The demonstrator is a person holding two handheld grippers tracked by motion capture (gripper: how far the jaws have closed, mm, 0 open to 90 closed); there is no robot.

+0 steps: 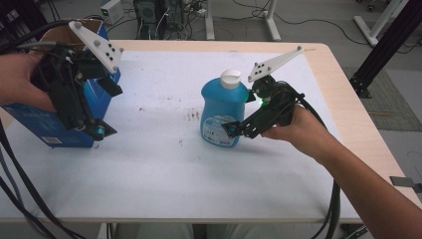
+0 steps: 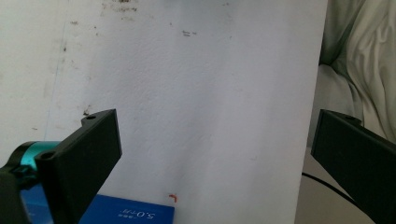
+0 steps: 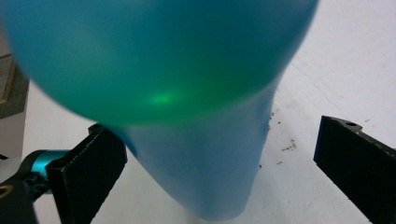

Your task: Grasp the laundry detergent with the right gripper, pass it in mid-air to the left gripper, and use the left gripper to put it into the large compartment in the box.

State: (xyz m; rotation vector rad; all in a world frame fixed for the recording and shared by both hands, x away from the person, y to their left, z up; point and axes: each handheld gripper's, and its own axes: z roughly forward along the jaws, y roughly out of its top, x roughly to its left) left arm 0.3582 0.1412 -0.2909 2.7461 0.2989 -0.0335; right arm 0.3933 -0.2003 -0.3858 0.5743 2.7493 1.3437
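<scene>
On bench (image 1: 164, 174): blue plastic detergent bottle (image 1: 222, 112), upright; right gripper (image 1: 230, 129) wide astride it; left gripper (image 1: 102, 130) wide, empty. Close squarely mid-body.

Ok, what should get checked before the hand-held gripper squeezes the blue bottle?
1. Blue bottle standing upright on the table: ok.
2. Right hand-held gripper open, with the bottle between its jaws: ok.
3. Jaws touching the bottle's sides: not ok; a gap shows on at least one side.
4. White cap closed tight: cannot tell.
5. Left hand-held gripper away from the bottle, by the blue box: ok.
6. Left hand-held gripper holding nothing: ok; open over bare table.
</scene>
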